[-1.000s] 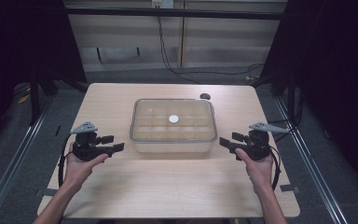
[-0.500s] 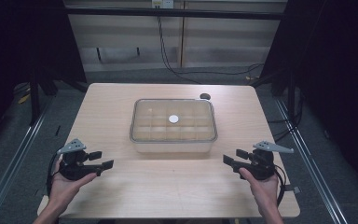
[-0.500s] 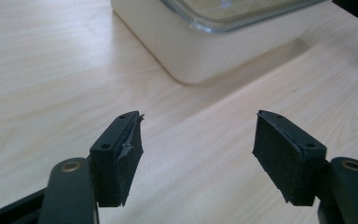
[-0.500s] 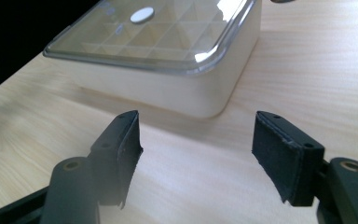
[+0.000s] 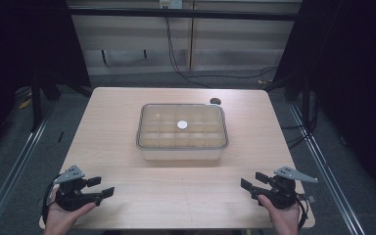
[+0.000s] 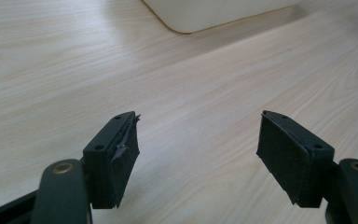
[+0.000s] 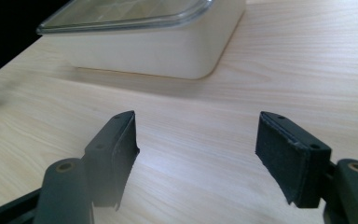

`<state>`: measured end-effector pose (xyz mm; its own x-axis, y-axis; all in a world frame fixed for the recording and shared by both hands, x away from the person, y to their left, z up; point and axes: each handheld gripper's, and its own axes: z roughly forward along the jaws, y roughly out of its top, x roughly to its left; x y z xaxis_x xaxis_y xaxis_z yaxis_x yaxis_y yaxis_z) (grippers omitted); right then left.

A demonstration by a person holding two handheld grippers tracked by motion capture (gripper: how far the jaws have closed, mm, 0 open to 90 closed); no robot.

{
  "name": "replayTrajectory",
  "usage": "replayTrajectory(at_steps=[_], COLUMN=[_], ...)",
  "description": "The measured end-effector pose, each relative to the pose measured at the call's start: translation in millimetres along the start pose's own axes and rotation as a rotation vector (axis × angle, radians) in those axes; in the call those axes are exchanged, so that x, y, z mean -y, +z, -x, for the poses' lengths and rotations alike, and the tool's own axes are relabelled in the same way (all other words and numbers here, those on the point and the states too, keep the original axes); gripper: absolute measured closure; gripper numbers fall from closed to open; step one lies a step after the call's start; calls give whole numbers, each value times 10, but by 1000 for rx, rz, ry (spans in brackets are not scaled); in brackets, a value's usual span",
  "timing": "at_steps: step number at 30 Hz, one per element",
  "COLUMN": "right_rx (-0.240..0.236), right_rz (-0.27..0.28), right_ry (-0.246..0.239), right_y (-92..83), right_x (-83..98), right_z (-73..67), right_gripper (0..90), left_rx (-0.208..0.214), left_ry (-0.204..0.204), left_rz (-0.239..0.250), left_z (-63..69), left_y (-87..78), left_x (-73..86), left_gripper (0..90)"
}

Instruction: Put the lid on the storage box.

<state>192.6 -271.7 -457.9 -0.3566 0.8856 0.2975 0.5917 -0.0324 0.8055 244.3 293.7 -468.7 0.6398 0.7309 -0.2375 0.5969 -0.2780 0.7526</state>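
The clear-lidded box (image 5: 182,132) sits closed at the middle of the table (image 5: 176,205). Through its lid a grid of compartments shows, and a small white round piece (image 5: 182,125) lies at the centre; whether it rests in a compartment or on the lid I cannot tell.

Seen from the box in the high view, the left gripper (image 5: 101,187) is at about 7 o'clock and the right gripper (image 5: 252,181) at about 5 o'clock, both well apart from it near the table's front edge. Each has just been opening its jaws; they stand wide with nothing between them, only bare wood.

In the left gripper view the box's corner (image 6: 214,14) shows at 12 o'clock; in the right gripper view the box (image 7: 154,42) lies at 11 o'clock.

A dark round spot (image 5: 215,101) marks the table at the box's 1 o'clock.
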Motion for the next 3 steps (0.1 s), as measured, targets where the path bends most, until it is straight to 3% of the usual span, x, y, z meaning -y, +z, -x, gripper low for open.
replayTrajectory(at_steps=[3], right_rx=[12], right_rz=[-11], right_ry=[14], right_y=[10], right_x=[74], right_z=[38], right_gripper=[278], left_rx=[-13], left_ry=[-30], left_rz=[14], left_z=[-67], left_y=[-20], left_x=[22], left_gripper=[284])
